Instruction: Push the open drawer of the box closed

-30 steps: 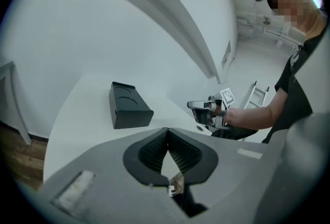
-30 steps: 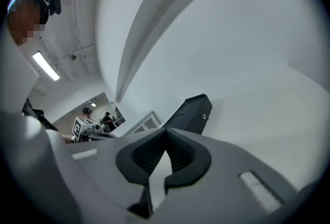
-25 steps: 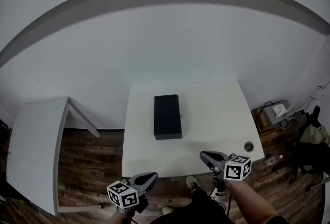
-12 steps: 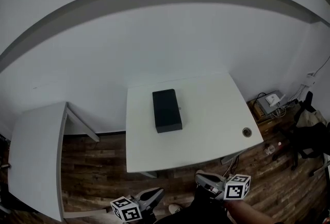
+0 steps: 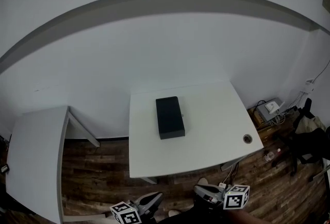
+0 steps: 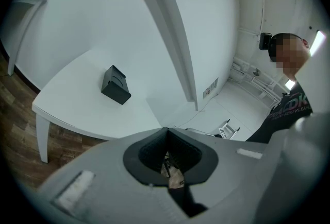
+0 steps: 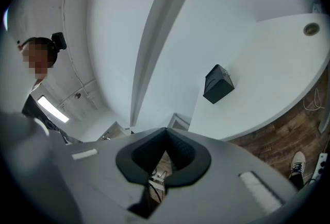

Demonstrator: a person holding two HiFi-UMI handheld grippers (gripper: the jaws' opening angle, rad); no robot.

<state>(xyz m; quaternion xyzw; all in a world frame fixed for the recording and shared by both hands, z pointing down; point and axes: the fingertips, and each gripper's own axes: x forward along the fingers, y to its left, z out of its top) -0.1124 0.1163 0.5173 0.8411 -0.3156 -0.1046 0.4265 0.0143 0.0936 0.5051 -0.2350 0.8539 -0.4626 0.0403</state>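
Note:
A black oblong box [image 5: 170, 117] lies on the white table [image 5: 216, 135], left of its middle; from here I cannot make out a drawer front. Both grippers hang low at the bottom of the head view, over the floor and well short of the table's near edge. My left gripper [image 5: 157, 196] is shut with nothing in it, and so is my right gripper [image 5: 197, 189]. In the left gripper view the box [image 6: 115, 85] is far off beyond the shut jaws of the left gripper [image 6: 166, 130]. The right gripper view shows the box [image 7: 218, 84] beyond the shut right gripper [image 7: 166, 130].
A second white table [image 5: 31, 156] stands at the left with a gap of wooden floor [image 5: 93, 166] between. The main table has a round cable hole [image 5: 247, 138] near its right front corner. Boxes and cables [image 5: 270, 109] and a dark chair [image 5: 309, 140] crowd the right side.
The view has drawn back from the table. Both grippers have sunk to the bottom edge of the head view, farther from the box. Both stayed shut.

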